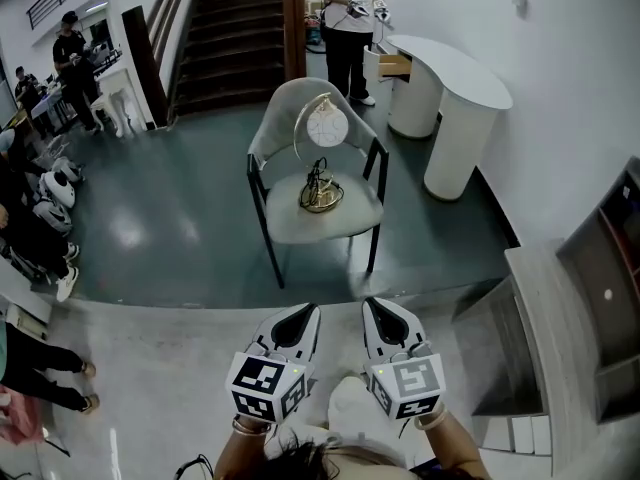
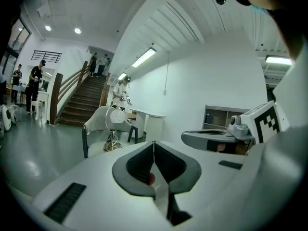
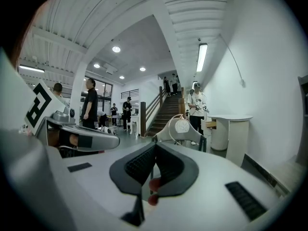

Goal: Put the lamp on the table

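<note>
Two grippers clenched shut, one lamp waiting on a chair

Both the left gripper point(image 1: 297, 323) and the right gripper point(image 1: 385, 320) hold their jaws pressed together on nothing, each carrying one cube of black-and-white square markers. One lamp point(image 1: 326, 126) stands on the seat of one chair point(image 1: 275, 138), straight ahead of both jaws and well apart from them. One white table point(image 1: 460, 78) lies beyond the chair, to the right of the right jaws. Only the head view shows the lamp's cord coiled at its base and the table's open drawer point(image 1: 395, 65). The print on the lamp's round shade is too small to read.
</note>
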